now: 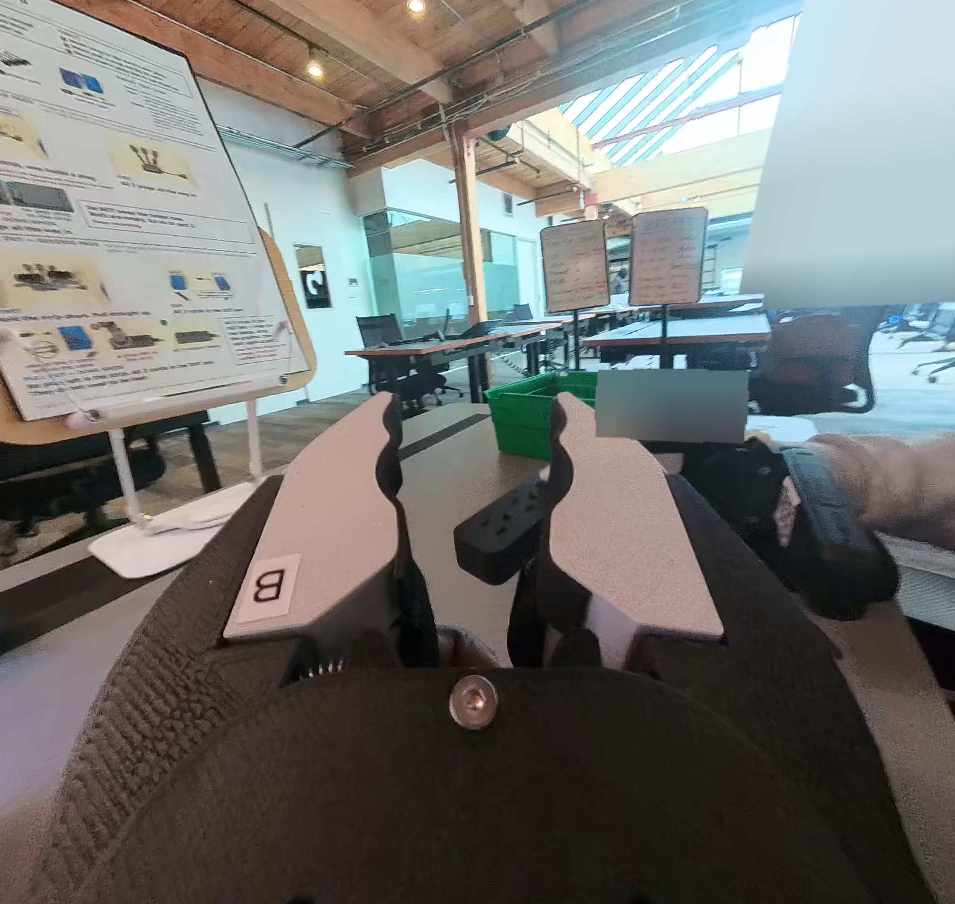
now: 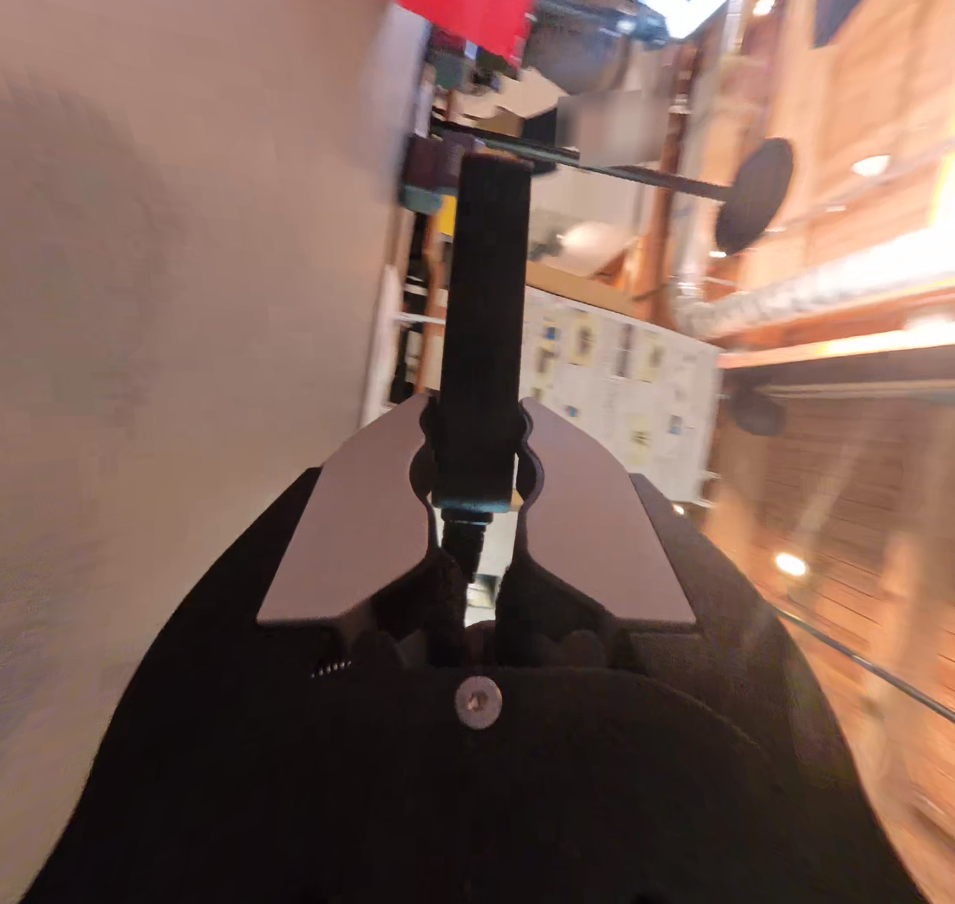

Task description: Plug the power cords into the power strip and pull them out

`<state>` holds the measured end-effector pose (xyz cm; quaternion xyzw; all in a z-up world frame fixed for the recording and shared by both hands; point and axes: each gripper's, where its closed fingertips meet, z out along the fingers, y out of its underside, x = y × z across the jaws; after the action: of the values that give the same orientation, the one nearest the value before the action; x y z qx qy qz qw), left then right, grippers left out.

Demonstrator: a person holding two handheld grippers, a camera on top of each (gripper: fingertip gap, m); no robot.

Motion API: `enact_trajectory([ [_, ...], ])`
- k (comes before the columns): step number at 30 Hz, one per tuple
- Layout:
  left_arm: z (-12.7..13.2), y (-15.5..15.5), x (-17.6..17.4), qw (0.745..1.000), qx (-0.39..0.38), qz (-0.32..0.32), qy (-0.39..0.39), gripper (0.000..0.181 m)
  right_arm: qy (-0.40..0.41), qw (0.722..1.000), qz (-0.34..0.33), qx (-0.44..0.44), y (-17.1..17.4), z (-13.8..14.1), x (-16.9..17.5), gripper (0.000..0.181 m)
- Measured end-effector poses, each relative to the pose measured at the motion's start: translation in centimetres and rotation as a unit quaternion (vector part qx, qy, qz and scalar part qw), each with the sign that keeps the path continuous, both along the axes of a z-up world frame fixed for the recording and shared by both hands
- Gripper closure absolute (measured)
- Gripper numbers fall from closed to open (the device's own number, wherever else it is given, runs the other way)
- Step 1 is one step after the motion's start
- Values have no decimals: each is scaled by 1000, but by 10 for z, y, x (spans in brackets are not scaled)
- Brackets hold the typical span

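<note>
Your right gripper clamps power strip, pointing 12 o'clock — left gripper wide open, empty.

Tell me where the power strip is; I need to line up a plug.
The right gripper clamps the black power strip; in the left wrist view its far end shows near the green bin.

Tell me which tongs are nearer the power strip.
Right. The right tongs are shut on the power strip, gripping its cord end. The left tongs are open and empty, with the strip showing between their fingers, untouched.
</note>
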<state>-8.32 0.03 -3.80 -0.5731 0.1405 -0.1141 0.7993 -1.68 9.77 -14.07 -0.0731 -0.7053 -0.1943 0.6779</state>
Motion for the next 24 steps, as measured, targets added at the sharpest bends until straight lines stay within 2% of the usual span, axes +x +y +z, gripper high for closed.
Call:
enact_trajectory([
  [5, -14, 8, -2, 999, -24, 26, 30, 128, -145, 985, 45, -78, -21, -62, 2, 153],
  [8, -20, 10, -3, 997, -29, 39, 59, 129, -172, 968, 77, -164, -32, -63, 8, 153],
  [11, -23, 11, 0, 998, -34, 27, 54, 129, -211, 931, 117, -273, -43, -68, 18, 149],
  [15, -27, 13, 0, 997, -45, 25, 57, 129, -251, 895, 125, -347, -49, -74, 28, 142],
  [16, -28, 13, 1, 997, -45, 25, 59, 129, -269, 874, 122, -385, -53, -76, 32, 147],
  [18, -30, 14, 1, 997, -49, 22, 61, 129, -289, 826, 119, -468, -57, -76, 36, 139],
  [20, -32, 15, 4, 997, -52, 14, 63, 129, -295, 793, 115, -520, -57, -74, 39, 137],
  [24, -40, 18, 7, 995, -75, 6, 62, 129, -295, 762, 121, -563, -58, -72, 40, 137],
])
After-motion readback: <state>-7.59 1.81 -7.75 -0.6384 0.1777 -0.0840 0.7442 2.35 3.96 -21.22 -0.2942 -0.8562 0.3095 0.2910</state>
